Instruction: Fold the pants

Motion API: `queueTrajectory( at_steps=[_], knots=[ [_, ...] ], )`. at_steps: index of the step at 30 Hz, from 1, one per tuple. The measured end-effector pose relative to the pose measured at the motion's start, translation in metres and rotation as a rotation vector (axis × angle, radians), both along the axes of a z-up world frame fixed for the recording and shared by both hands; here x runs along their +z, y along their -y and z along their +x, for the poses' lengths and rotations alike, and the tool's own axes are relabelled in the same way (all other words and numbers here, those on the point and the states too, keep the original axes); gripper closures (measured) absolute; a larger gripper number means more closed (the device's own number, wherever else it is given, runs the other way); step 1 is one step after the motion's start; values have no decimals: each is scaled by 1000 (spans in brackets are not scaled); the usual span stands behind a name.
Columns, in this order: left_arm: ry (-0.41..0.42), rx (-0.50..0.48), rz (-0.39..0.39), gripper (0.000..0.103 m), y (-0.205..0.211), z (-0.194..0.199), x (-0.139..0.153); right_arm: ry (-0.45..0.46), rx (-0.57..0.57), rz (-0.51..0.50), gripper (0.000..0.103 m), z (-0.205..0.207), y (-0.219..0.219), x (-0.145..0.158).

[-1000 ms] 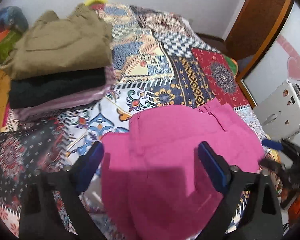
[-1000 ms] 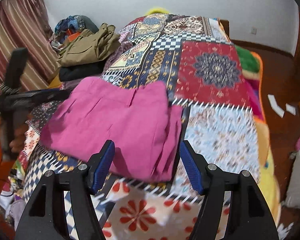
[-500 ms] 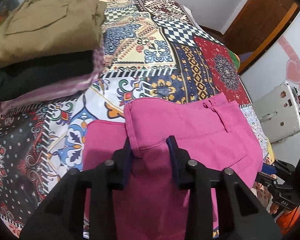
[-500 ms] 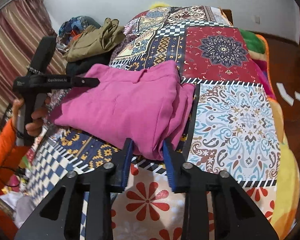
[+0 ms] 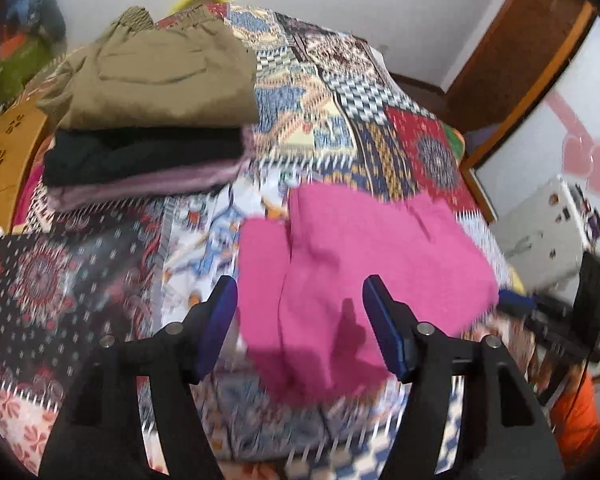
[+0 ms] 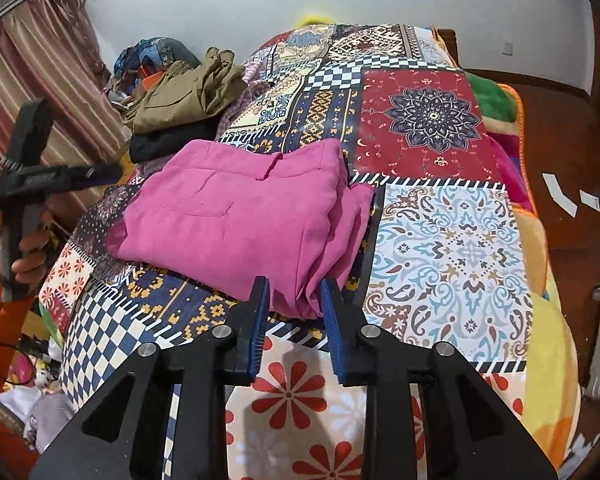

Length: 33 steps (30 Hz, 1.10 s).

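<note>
in the left wrist view the left tool [image 5: 300,320] is opening above the folded pink pants [image 5: 364,264] on the bed [image 5: 380,148], and in the right wrist view the right tool [image 6: 294,308] is opening with their corner between its pads, so a snagged corner could undo the fold.

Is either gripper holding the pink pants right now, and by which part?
No firm hold. The left gripper is opening, clear of the pink pants. The right gripper is opening around their near folded corner.
</note>
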State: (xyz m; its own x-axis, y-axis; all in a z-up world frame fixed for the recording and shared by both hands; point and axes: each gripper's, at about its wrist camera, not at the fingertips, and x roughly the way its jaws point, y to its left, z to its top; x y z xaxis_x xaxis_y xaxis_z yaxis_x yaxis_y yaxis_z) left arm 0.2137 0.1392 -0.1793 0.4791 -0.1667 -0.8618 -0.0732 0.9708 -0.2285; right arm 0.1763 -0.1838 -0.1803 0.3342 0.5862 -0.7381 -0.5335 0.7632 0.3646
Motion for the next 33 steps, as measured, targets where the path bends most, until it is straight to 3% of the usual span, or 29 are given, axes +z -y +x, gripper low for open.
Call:
queueTrajectory(
  at_steps=[5,8,10,12,14,17,21,28,33],
  knots=[
    [-21,-31,3,42,11,-32,-13,-7,10,0,65,-5,-8,-2],
    [-63,-36,-26,57,17,-39,-32,-20,6,3,61,-2,-11,-6],
    [-73,-35,-46,73,18,-39,-41,-33,16,10,59,0,-13,-9],
    [-54,-33,-37,76,21,-41,-45,-28,22,5,59,0,-16,-11],
    [-42,-28,-43,81,20,-41,-46,-23,19,-15,65,0,-19,-14],
    [-26,5,-68,90,16,-41,-46,-20,-5,-19,84,2,-17,-18],
    [-20,21,-74,93,12,-42,-43,-1,-8,-10,89,1,-14,-17],
    [0,3,23,95,19,-48,-30,33,-17,-28,93,2,-13,-14],
    [-47,-26,49,94,21,-45,-43,16,-9,-46,92,5,-18,-18]
  ],
)
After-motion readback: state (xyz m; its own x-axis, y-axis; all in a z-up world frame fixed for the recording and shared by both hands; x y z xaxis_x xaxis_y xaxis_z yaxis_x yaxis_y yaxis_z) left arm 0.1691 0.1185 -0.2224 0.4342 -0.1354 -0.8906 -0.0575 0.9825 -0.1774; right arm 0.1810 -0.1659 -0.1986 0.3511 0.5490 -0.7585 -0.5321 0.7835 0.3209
